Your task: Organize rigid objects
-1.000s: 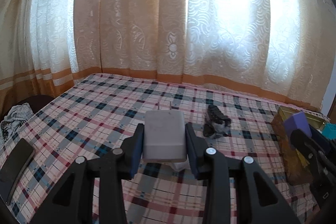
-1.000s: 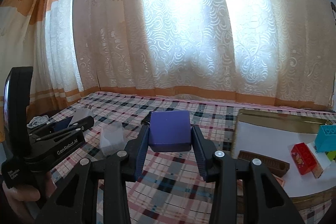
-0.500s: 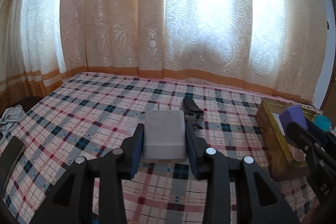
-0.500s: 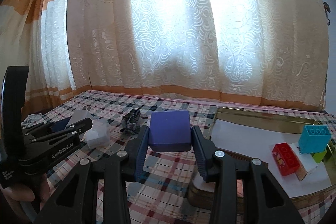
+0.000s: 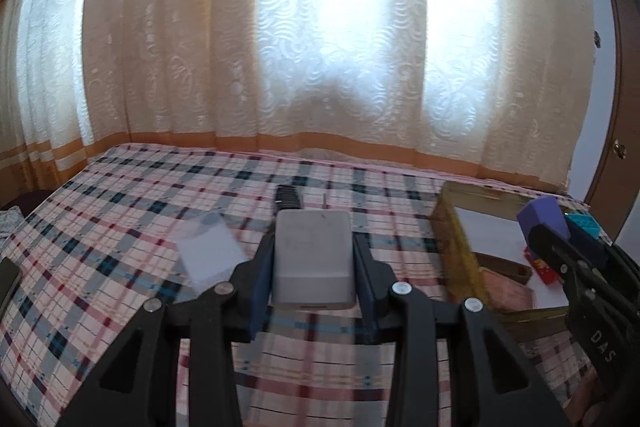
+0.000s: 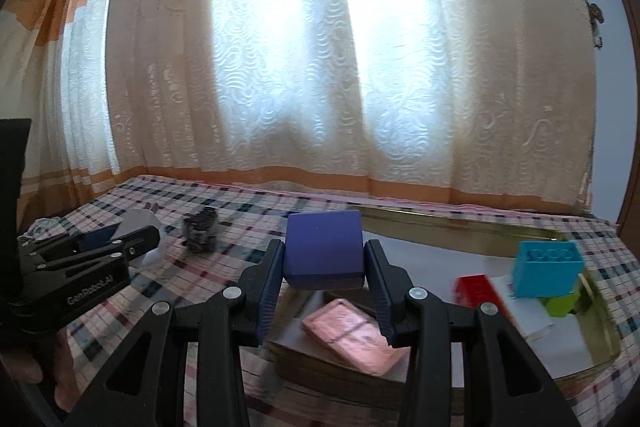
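Left wrist view
Charger: grey charger block (image 5: 313, 259) clamped between the fingers of the left gripper (image 5: 313, 267), held above the plaid cloth (image 5: 120, 227).
Tray: gold tray (image 5: 460, 239) at right, right gripper (image 5: 560, 235) over it.
Packet: clear packet (image 5: 210, 251) on cloth, left of the charger.

Right wrist view
Block: purple block (image 6: 324, 249) pinched tight in the right gripper (image 6: 324, 267), over the tray's (image 6: 440, 227) near-left corner.
Tray contents: pink bar (image 6: 352, 337), red brick (image 6: 478, 289), blue brick (image 6: 546, 269) atop green brick (image 6: 560, 303).
Cloth: dark clip (image 6: 200, 235) at far left.
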Tool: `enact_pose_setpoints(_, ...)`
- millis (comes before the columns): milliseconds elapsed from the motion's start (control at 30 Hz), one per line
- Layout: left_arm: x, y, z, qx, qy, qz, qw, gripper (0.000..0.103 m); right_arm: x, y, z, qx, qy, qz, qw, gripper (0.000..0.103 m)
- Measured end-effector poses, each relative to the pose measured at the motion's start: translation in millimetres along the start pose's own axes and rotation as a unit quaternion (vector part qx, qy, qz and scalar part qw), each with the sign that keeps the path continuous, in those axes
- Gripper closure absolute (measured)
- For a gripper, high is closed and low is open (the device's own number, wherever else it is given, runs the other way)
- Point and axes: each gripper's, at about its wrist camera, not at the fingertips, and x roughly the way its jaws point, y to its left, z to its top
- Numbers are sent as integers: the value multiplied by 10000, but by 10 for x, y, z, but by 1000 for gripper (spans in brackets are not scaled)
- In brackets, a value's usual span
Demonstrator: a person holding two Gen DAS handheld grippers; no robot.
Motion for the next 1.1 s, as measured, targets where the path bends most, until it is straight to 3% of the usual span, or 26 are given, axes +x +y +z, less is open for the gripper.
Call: enact_pose_setpoints(1100, 92, -1429, 21, 632, 108, -927, 9936, 66, -227, -1296, -58, 166, -62, -1022, 9946, 59)
